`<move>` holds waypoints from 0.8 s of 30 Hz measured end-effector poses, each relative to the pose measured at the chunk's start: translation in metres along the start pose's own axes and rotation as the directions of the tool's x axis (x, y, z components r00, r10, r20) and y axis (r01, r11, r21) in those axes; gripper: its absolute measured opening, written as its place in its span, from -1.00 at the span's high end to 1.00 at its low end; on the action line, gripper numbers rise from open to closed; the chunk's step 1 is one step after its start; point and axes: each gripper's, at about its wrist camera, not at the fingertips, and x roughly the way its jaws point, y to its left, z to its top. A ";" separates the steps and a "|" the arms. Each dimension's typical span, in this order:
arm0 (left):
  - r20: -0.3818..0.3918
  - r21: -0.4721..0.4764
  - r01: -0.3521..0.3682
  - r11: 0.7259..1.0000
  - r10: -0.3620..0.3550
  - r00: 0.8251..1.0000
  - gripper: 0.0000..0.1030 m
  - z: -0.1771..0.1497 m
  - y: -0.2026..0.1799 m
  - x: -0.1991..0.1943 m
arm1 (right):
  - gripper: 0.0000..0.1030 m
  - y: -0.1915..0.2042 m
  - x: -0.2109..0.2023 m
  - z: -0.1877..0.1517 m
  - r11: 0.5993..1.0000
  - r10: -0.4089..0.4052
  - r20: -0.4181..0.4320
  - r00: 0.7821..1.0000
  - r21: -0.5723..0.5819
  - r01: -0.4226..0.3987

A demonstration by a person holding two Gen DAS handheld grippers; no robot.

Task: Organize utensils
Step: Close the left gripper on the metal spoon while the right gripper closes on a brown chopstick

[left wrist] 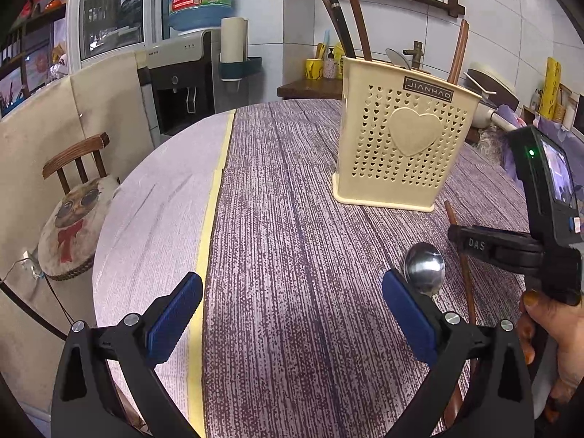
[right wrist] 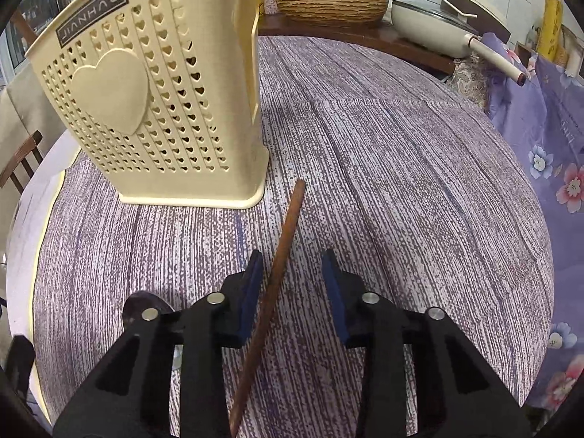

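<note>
A cream perforated utensil holder (left wrist: 403, 142) with a heart stands on the round table and holds several utensils; it also shows in the right wrist view (right wrist: 153, 91). A brown wooden chopstick (right wrist: 277, 270) lies on the cloth between the open fingers of my right gripper (right wrist: 294, 284), untouched by the pads. The chopstick (left wrist: 465, 273) also shows in the left wrist view under the right gripper's body. A steel spoon (left wrist: 425, 268) lies on the table just beyond the right fingertip of my left gripper (left wrist: 292, 292), which is open and empty.
The table (left wrist: 292, 200) has a purple striped cloth with a yellow tape line (left wrist: 211, 219). A wooden chair (left wrist: 73, 200) with a cushion stands left. A pan (right wrist: 430, 25) and a woven bowl (right wrist: 330, 2) sit on a counter behind. Floral fabric (right wrist: 547, 146) hangs right.
</note>
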 end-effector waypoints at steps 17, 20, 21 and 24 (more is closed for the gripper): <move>-0.098 0.054 0.128 0.990 -0.122 0.988 -0.68 -0.009 -0.049 0.014 | 0.84 -0.036 -0.009 -0.010 0.995 0.104 0.010 0.995 0.003 -0.104; -0.126 0.087 0.152 0.985 -0.141 0.982 -0.55 -0.008 -0.067 0.020 | 0.84 -0.045 -0.011 -0.012 0.995 0.097 0.008 0.995 0.011 -0.097; -0.135 0.098 0.159 0.982 -0.145 0.980 -0.48 -0.008 -0.073 0.022 | 0.84 -0.045 -0.012 -0.015 0.996 0.091 0.009 0.996 0.009 -0.091; -0.154 0.134 0.164 0.977 -0.143 0.978 -0.39 -0.005 -0.089 0.029 | 0.84 -0.053 -0.011 -0.014 0.995 0.096 0.008 0.995 0.011 -0.096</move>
